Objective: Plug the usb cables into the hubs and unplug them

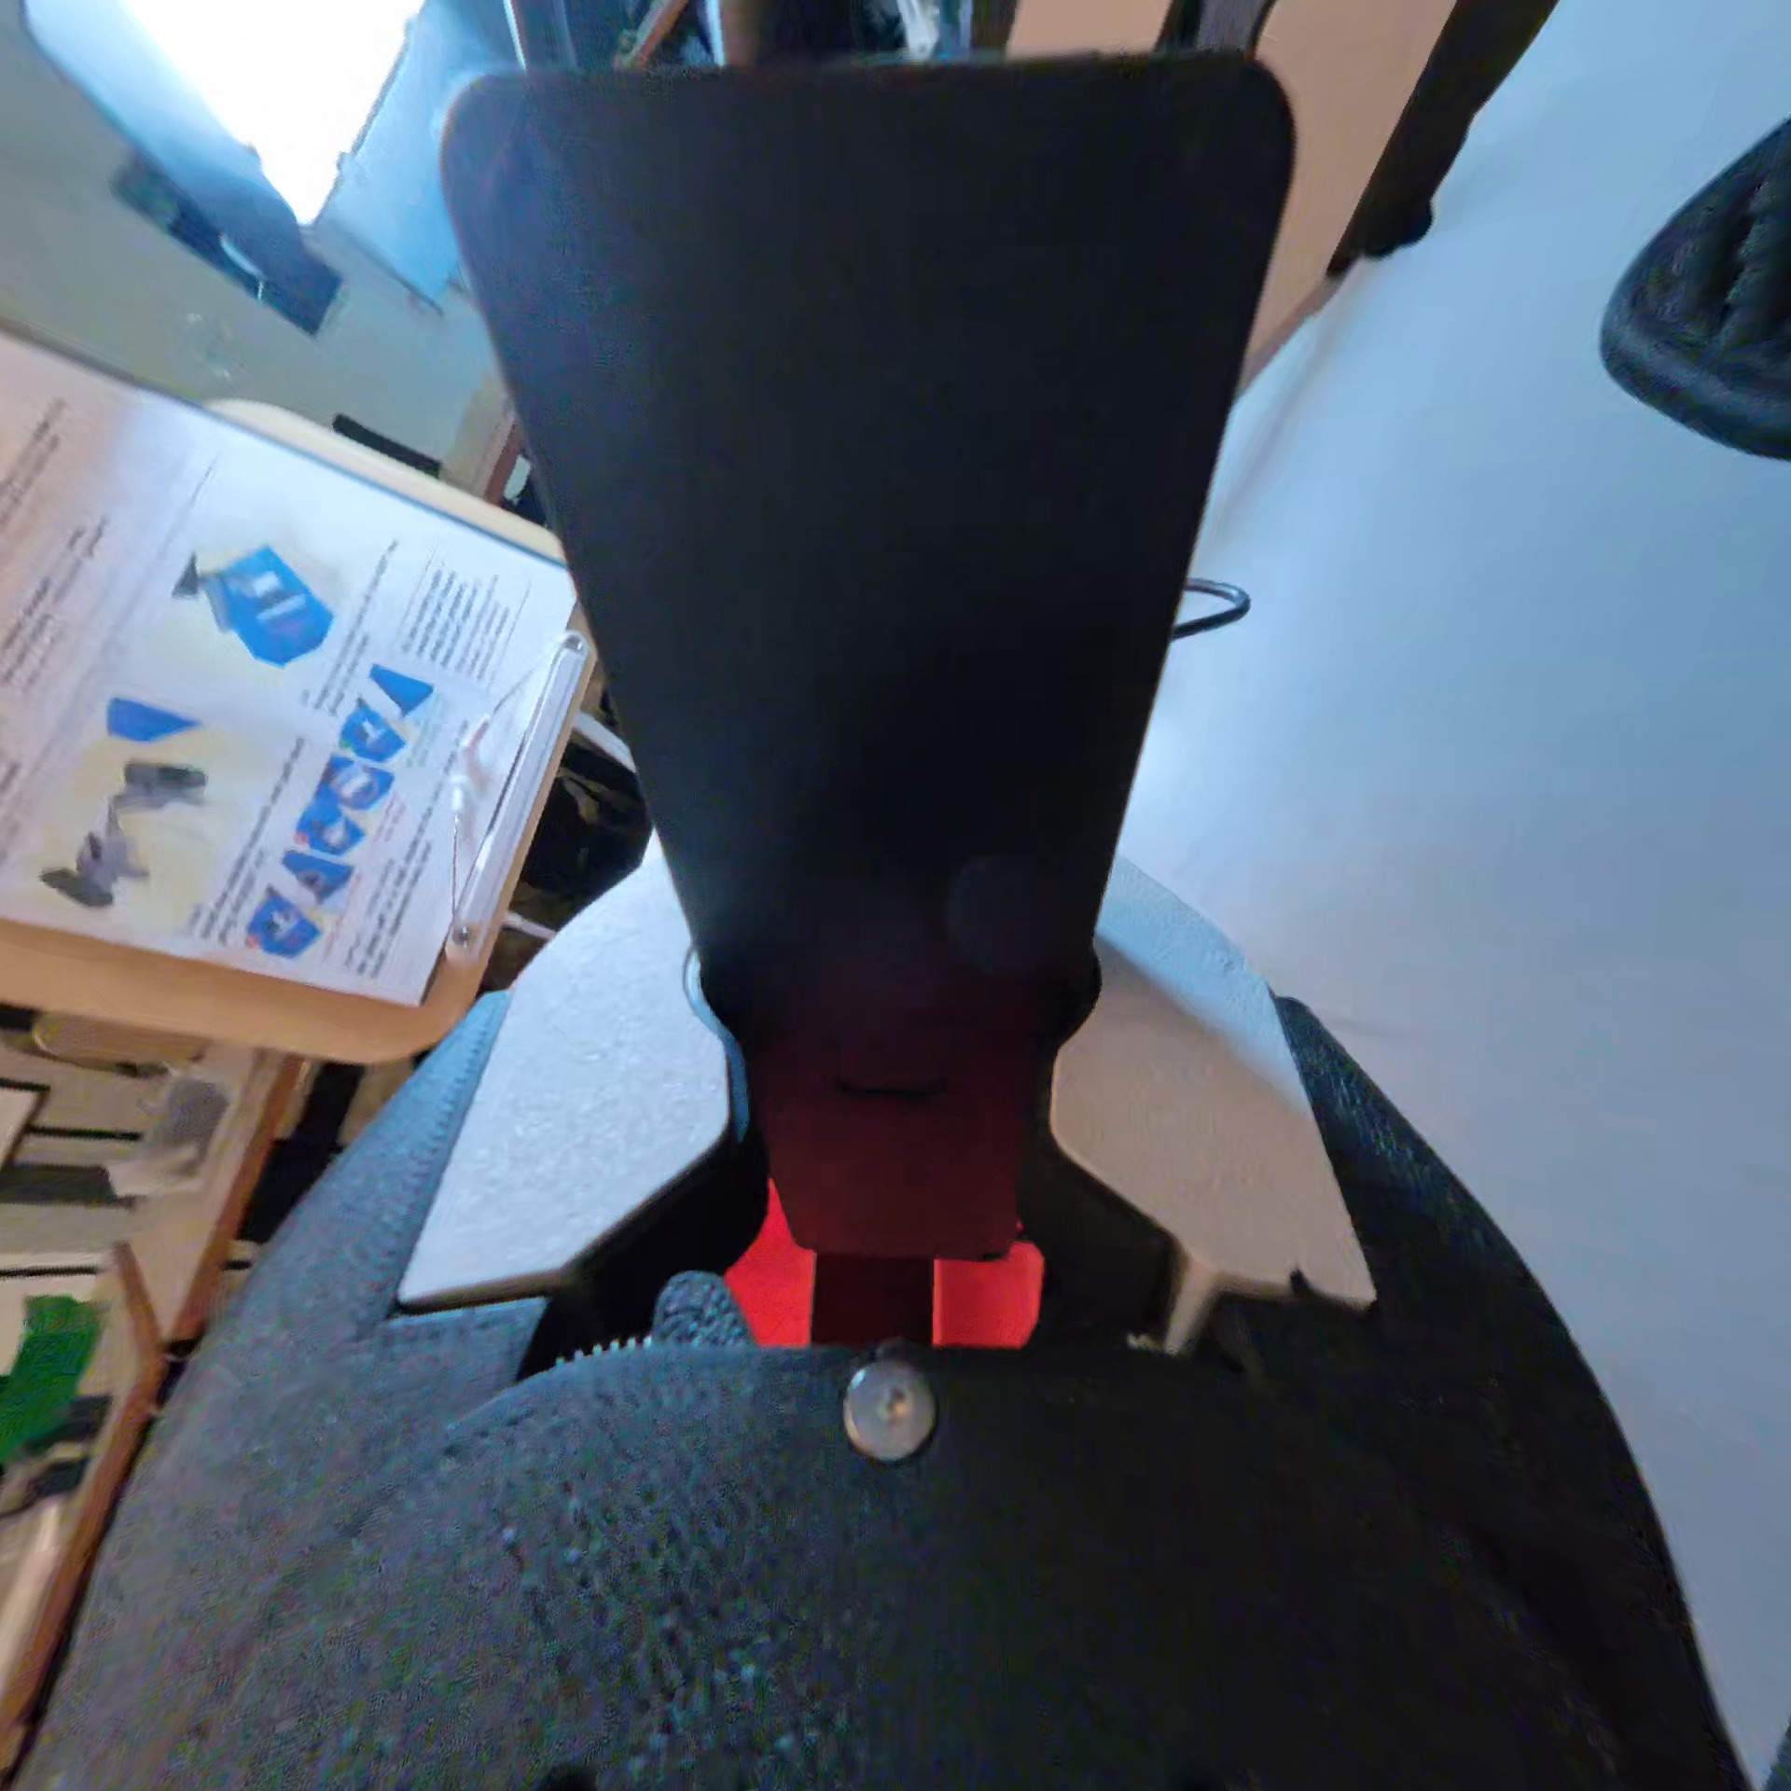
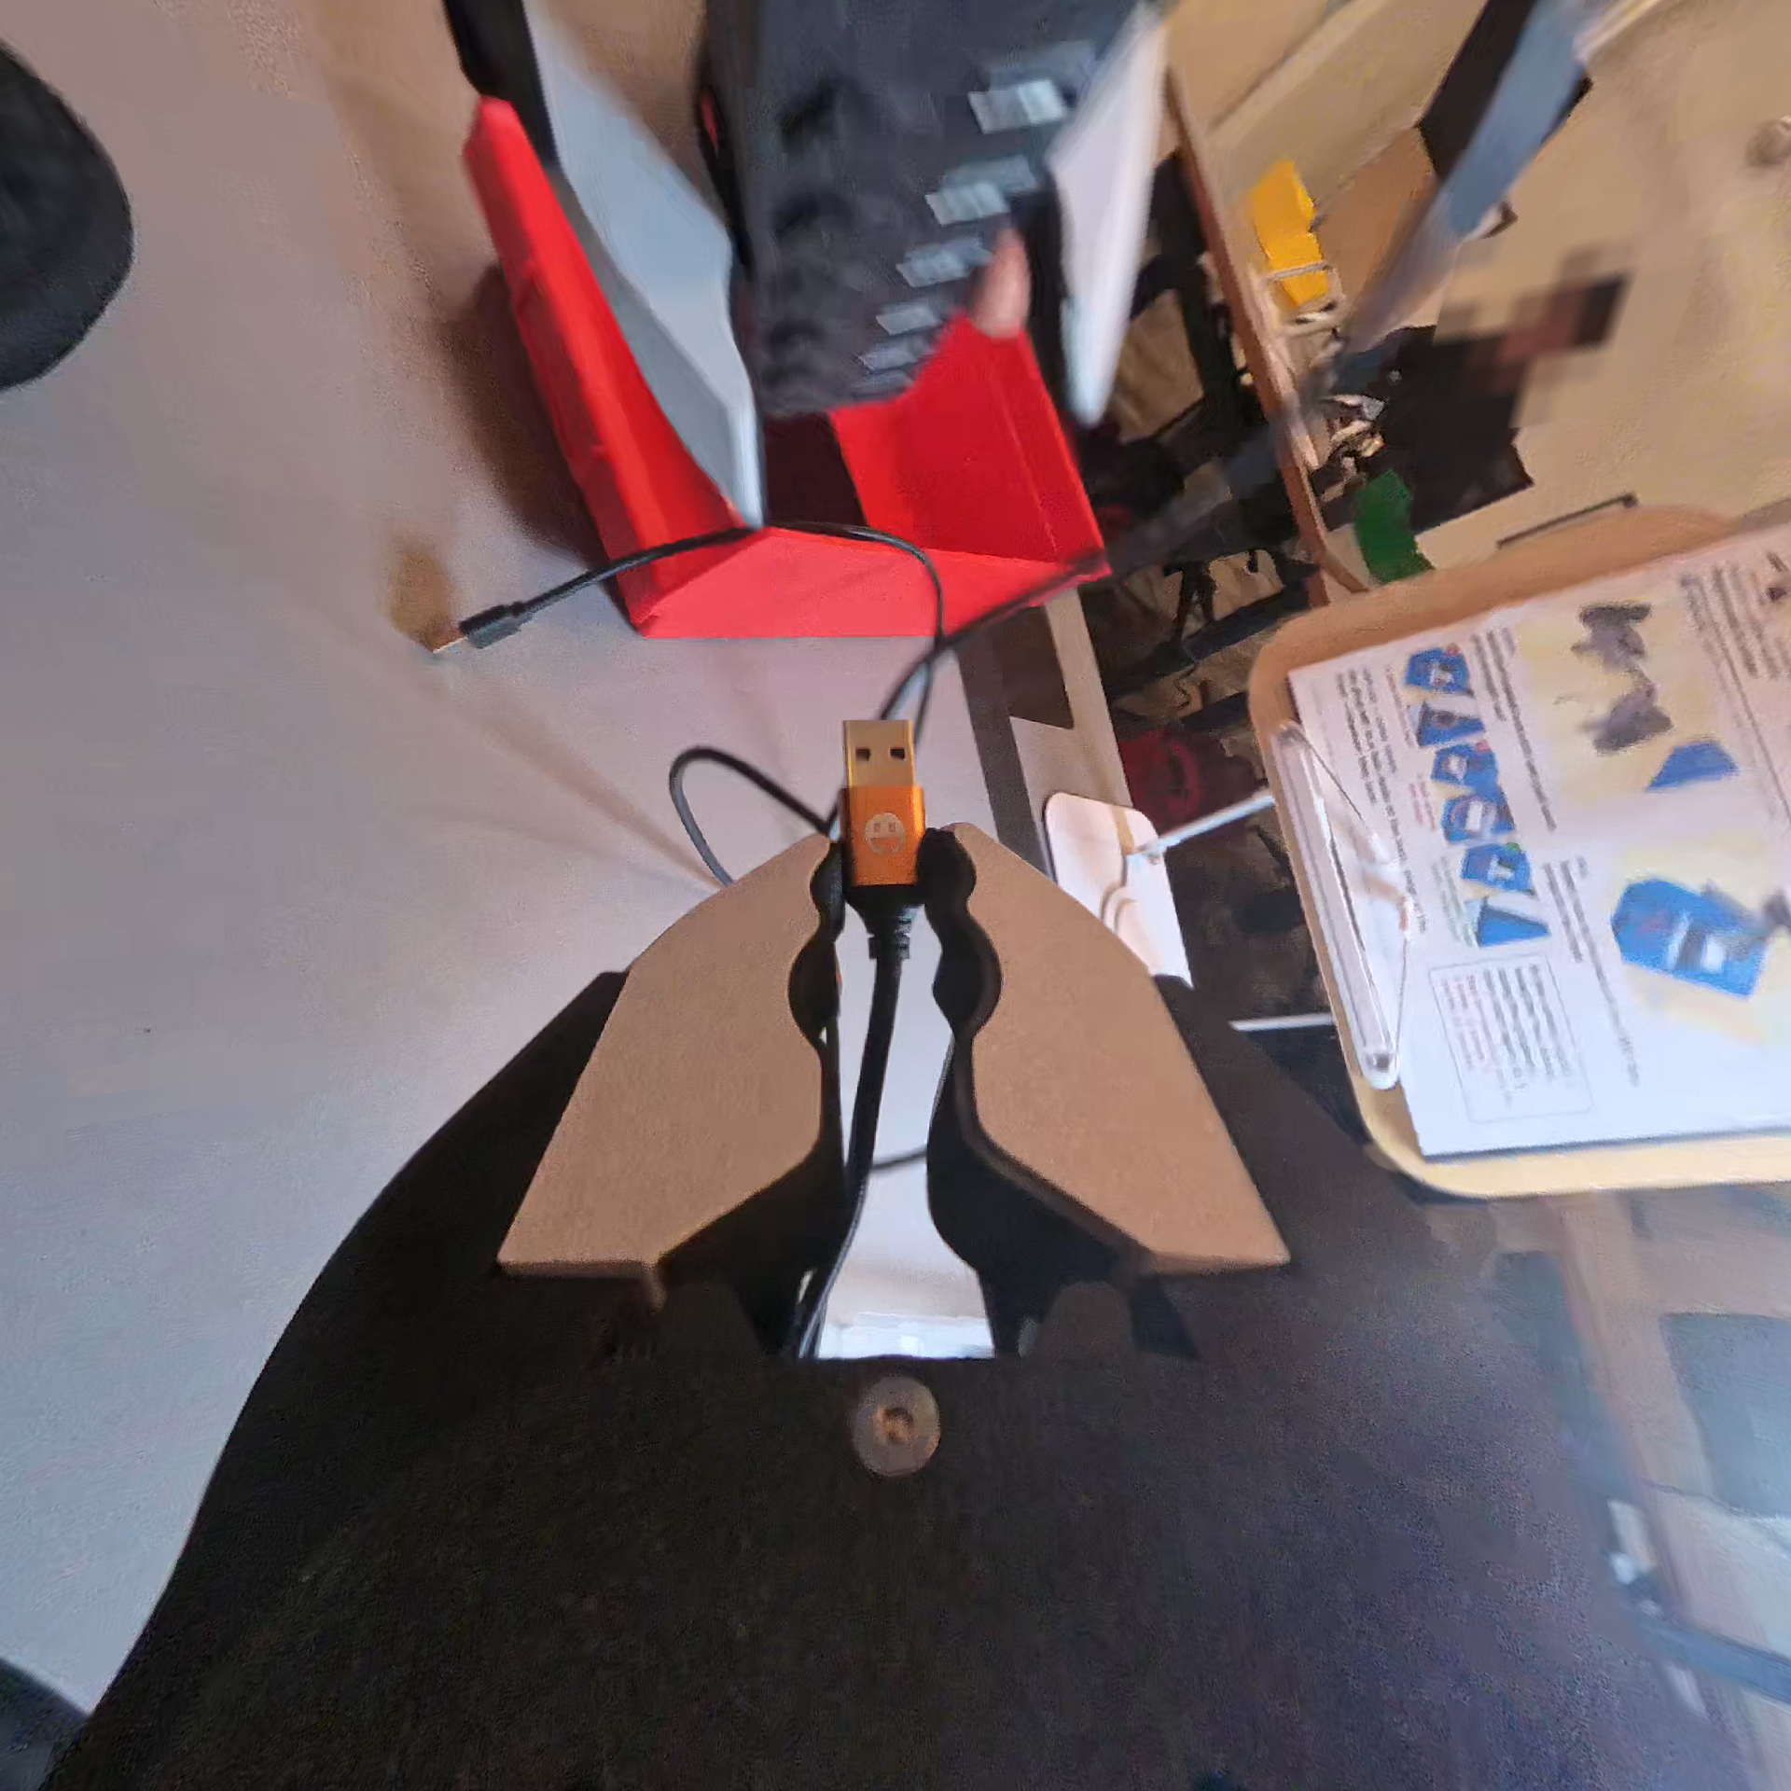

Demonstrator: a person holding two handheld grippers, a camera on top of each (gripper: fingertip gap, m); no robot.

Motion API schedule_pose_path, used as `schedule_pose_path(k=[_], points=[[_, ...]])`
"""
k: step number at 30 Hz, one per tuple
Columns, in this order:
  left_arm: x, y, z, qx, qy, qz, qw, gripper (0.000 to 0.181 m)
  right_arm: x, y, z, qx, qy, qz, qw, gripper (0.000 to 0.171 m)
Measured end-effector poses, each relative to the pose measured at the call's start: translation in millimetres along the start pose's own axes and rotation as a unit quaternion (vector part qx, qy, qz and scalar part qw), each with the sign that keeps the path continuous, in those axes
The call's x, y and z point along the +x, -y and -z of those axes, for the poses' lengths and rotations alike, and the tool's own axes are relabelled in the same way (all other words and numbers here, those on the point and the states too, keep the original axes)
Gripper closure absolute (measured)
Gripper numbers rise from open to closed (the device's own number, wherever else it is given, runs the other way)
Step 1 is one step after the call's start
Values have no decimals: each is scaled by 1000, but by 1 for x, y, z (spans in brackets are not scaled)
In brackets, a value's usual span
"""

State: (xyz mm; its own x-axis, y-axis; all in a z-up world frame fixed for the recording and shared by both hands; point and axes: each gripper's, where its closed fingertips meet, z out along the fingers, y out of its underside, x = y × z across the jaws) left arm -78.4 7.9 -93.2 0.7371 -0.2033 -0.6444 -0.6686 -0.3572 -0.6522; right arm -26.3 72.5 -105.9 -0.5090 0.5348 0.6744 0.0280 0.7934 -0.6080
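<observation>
In the left wrist view my left gripper [image 1: 892, 1027] is shut on a flat black usb hub [image 1: 872, 485], which fills the middle of the view; its ports are hidden here. The right wrist view shows that hub [image 2: 872, 223] from its port side, held upright in the red left gripper [image 2: 872, 581] above the white table [image 2: 291, 872]. My right gripper [image 2: 882, 858] is shut on an orange usb plug [image 2: 880, 833], metal tip pointing toward the hub, well short of it. Its black cable [image 2: 877, 1018] runs back between the fingers. The cable's small far end [image 2: 485, 620] lies on the table.
A tan side table carries a printed sheet in a clear stand [image 1: 242, 727], also seen in the right wrist view [image 2: 1551, 872]. A black rounded object [image 1: 1715, 320] sits on the white table [image 1: 1454, 678]. A small white block [image 2: 1105, 853] lies at the table's edge. Cluttered shelves stand behind. Some 9 cm of space lies between my two pairs of fingers. The black rounded object [image 1: 1715, 320] lies some 25 cm from my right tips, 30 cm from my left tips.
</observation>
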Motion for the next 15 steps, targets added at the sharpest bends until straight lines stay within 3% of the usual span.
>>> schedule_pose_path(k=[3,6,9,11,15], points=[[-31,-14,21,26,41,60,997,116,56,-9,44,48,-70,-71,994,155],[-53,-1,35,88,91,88,988,115,123,-11,109,119,-210,-120,963,155],[-63,-3,34,77,115,108,984,115,151,-41,146,110,-288,-147,940,155],[-64,-5,29,76,117,118,983,114,158,-77,143,64,-298,-163,938,155],[-59,6,21,106,97,153,978,116,139,-147,93,-3,-208,-236,949,155]])
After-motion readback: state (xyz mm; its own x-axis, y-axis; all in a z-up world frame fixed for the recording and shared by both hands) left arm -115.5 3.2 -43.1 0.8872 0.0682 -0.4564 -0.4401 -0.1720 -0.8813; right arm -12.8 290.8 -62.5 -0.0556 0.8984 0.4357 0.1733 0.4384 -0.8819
